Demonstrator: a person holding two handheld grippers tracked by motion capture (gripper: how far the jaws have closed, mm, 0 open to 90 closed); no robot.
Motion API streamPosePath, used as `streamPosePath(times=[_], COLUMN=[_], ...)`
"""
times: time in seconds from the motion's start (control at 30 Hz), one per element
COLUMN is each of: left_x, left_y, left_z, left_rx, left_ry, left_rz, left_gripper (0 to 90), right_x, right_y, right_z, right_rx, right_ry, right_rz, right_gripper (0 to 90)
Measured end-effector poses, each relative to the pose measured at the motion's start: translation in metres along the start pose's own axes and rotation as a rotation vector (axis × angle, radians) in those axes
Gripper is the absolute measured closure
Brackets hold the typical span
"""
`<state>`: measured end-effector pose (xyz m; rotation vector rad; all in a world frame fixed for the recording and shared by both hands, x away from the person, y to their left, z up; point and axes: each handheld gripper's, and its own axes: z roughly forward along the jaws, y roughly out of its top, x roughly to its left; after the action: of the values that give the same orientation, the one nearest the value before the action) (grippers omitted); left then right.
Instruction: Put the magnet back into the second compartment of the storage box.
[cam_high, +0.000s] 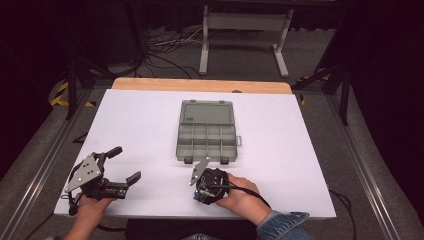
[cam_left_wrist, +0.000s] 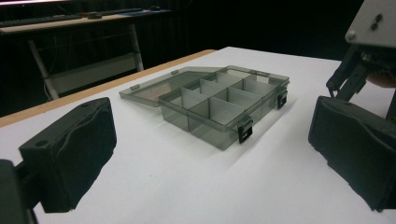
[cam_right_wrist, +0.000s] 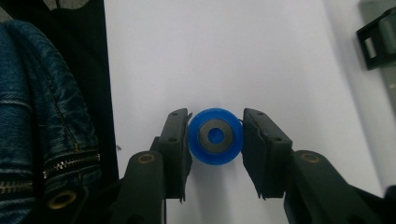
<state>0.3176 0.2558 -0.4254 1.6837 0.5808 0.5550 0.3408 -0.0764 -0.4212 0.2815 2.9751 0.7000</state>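
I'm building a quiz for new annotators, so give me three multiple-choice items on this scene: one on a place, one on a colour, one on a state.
1. Where does the compartment box lie?
A. at mid-table, beyond the grippers
B. on the floor
C. under the left gripper

2. What colour is the spool between the right gripper's pads?
A. red
B. blue
C. yellow

3. How is the box's lid?
A. latched shut
B. taken off
C. swung open, lying flat

Answers: 1 A, the high view shows it on the white table ahead of both hands. 2 B, seen in the right gripper view. 3 C, it lies hinged behind the open compartments.
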Motion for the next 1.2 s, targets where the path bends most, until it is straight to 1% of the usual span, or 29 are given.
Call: streamPosePath(times=[0.03, 0.07, 0.1, 0.2, 0.23, 0.33, 0.4, 0.43, 0.47, 0.5, 0.53, 0.57, 0.73, 0.8, 1.1, 1.2], left_x=[0.000, 0.000, 0.000, 0.000, 0.000, 0.000, 0.000, 0.001, 0.001, 0.001, 0.001, 0.001, 0.000, 0.001, 0.000, 0.000], left_y=[0.000, 0.000, 0.000, 0.000, 0.000, 0.000, 0.000, 0.000, 0.000, 0.000, 0.000, 0.000, 0.000, 0.000, 0.000, -0.001], left_z=[0.000, 0.000, 0.000, 0.000, 0.000, 0.000, 0.000, 0.000, -0.001, -0.001, -0.001, -0.001, 0.000, 0.000, 0.001, 0.000], left_rx=[0.002, 0.002, 0.001, 0.001, -0.003, 0.000, 0.000, 0.006, 0.006, 0.004, 0.004, 0.004, 0.009, 0.002, 0.007, 0.005], left_ry=[0.000, 0.000, 0.001, 0.001, 0.002, 0.003, 0.007, 0.006, 0.005, 0.006, 0.007, 0.006, 0.007, 0.009, 0.009, 0.009], left_rz=[0.002, 0.002, 0.003, 0.002, 0.001, 0.000, 0.002, 0.004, 0.003, 0.001, 0.001, 0.001, 0.003, -0.003, 0.000, -0.002], left_gripper=[1.7, 1.7, 1.7, 1.7, 1.7, 1.7, 1.7, 1.7, 1.7, 1.7, 1.7, 1.7, 1.7, 1.7, 1.7, 1.7], right_x=[0.000, 0.000, -0.001, -0.003, -0.004, -0.007, -0.008, -0.009, -0.009, -0.010, -0.010, -0.011, -0.016, -0.018, -0.024, -0.029], right_y=[0.001, 0.001, 0.002, 0.005, 0.006, 0.007, 0.008, 0.008, 0.009, 0.009, 0.010, 0.010, 0.011, 0.011, 0.013, 0.014], right_z=[-0.004, -0.004, -0.005, -0.014, -0.016, -0.023, -0.026, -0.027, -0.028, -0.030, -0.032, -0.033, -0.041, -0.043, -0.050, -0.053], right_rx=[-0.005, -0.005, -0.012, -0.014, -0.024, -0.040, -0.040, -0.048, -0.051, -0.059, -0.056, -0.063, -0.086, -0.096, -0.118, -0.129], right_ry=[-0.003, -0.003, -0.002, -0.004, -0.005, -0.008, -0.008, -0.011, -0.015, -0.018, -0.015, -0.022, -0.027, -0.037, -0.048, -0.062], right_rz=[0.002, 0.002, -0.007, -0.001, -0.008, -0.003, 0.007, 0.001, 0.007, -0.003, 0.008, 0.007, 0.008, 0.016, 0.028, 0.044], right_gripper=[62.3, 62.3, 62.3, 62.3, 62.3, 62.3, 62.3, 62.3, 62.3, 62.3, 62.3, 62.3, 62.3, 62.3, 62.3, 62.3])
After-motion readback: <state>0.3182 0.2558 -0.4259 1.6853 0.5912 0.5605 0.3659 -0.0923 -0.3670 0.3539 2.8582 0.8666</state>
